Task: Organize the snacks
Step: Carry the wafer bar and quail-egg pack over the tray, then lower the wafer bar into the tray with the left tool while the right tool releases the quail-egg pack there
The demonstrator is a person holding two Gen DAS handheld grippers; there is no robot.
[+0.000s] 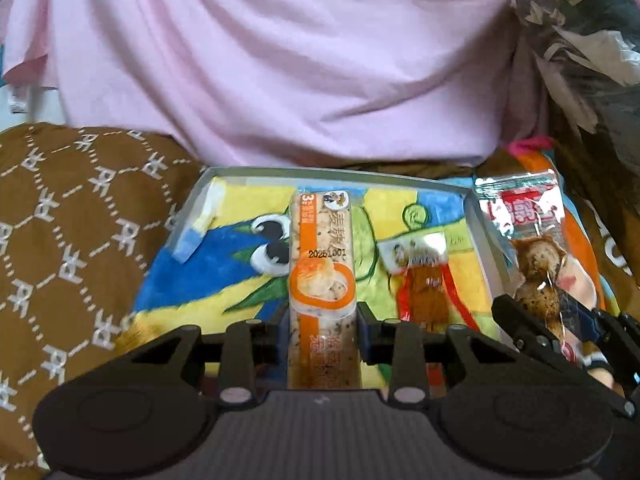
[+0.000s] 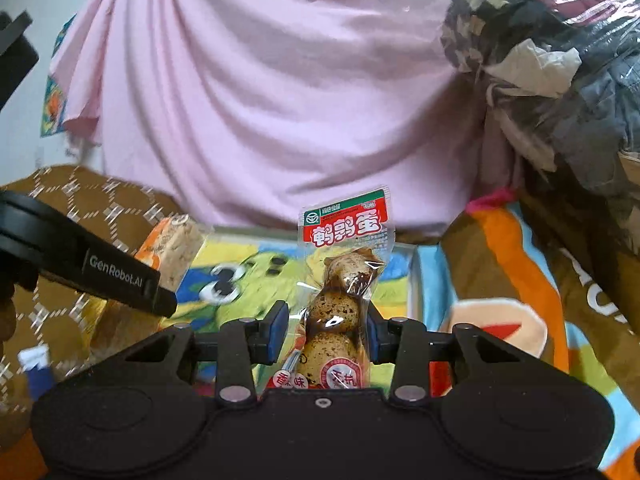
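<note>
the left gripper (image 1: 322, 326) squeezes a long orange and clear snack bar (image 1: 322, 272) over the shallow box with a cartoon picture (image 1: 224, 236), and the right gripper (image 2: 326, 326) squeezes a clear packet of speckled eggs (image 2: 340, 300) beside it.

Both grippers share one build: matte black bodies with round domed housings at either side, angular linkage arms fixed by silver screw heads, and blue pads on the fingers. The left gripper (image 1: 322, 330) has a ribbed grey top plate. The right gripper (image 2: 327, 334) has a smooth black one. White lettering on the left gripper's side seems to read "GenRobot.AI".
</note>
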